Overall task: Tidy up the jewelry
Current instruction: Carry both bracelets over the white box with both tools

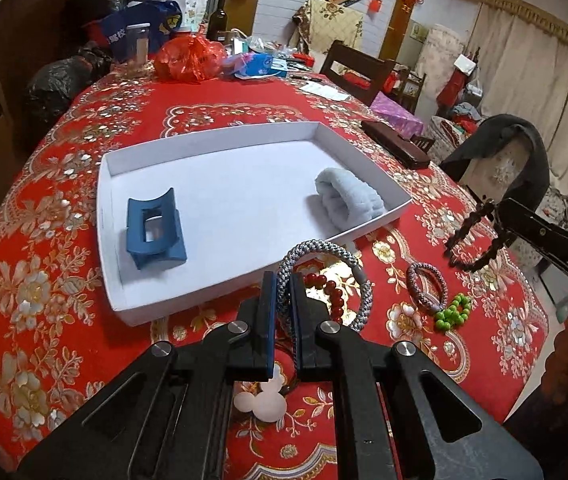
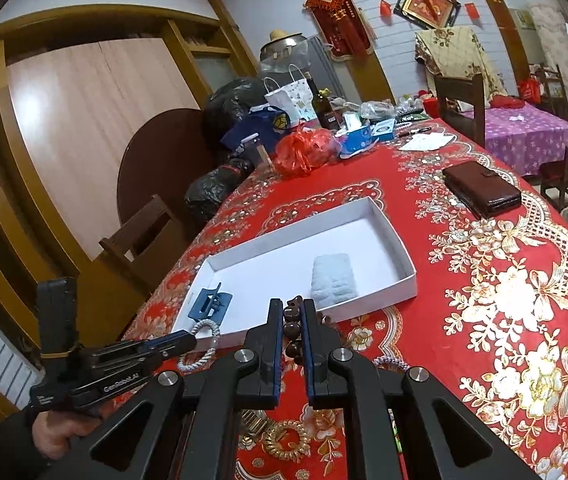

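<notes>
A white tray (image 1: 212, 136) lies on the red floral tablecloth and holds a blue hair claw (image 1: 154, 232) at its left and a pale blue fluffy band (image 1: 347, 196) at its right. My left gripper (image 1: 282, 280) is shut on a grey-blue braided bracelet (image 1: 323, 250), lifted just in front of the tray. My right gripper (image 2: 292, 308) is shut on a dark brown bead bracelet (image 2: 292, 330), which hangs from it in the left wrist view (image 1: 471, 240). The tray (image 2: 367, 204), claw (image 2: 210, 304) and band (image 2: 333, 280) also show in the right wrist view.
On the cloth lie a red bead bracelet (image 1: 333, 292), a small braided bracelet (image 1: 425, 284), a green bead bracelet (image 1: 453, 312), a white mouse-shaped piece (image 1: 262, 402) and a gold coil band (image 2: 285, 440). A brown wallet (image 2: 481, 188) lies beyond the tray. Bags and clutter (image 1: 188, 58) fill the far end.
</notes>
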A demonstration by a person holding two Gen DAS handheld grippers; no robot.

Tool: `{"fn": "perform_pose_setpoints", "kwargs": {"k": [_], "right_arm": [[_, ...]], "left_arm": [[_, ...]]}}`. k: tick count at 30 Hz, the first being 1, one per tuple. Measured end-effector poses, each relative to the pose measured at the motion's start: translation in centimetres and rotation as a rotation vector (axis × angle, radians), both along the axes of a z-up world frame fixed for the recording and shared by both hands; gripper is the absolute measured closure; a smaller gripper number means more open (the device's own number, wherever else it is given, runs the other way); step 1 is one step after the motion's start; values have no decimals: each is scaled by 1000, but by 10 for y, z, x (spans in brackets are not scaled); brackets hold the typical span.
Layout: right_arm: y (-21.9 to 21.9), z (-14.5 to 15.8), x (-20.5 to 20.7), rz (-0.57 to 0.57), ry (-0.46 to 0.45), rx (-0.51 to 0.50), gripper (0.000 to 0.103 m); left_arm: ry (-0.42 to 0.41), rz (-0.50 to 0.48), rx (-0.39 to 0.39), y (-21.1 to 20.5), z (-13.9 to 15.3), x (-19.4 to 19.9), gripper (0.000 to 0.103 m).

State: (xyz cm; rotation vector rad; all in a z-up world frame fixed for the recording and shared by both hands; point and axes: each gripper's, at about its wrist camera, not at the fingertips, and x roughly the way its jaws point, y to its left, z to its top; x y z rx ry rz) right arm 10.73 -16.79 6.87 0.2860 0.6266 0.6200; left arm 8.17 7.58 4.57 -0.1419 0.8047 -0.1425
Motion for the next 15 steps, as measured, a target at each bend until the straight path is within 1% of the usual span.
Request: {"fn": "perform_pose_setpoints", "kwargs": {"k": [4,9,15], "right_arm": [[4,1,4,-1,1,-6,95],[9,2,12,-15,18,-11,95],[26,21,28,33,-14,-69,95]], "left_arm": [[-6,23,29,-2,3,-3,98],[5,43,53,-5,2,5,98],[16,66,75,-5,0,15,98]]}}
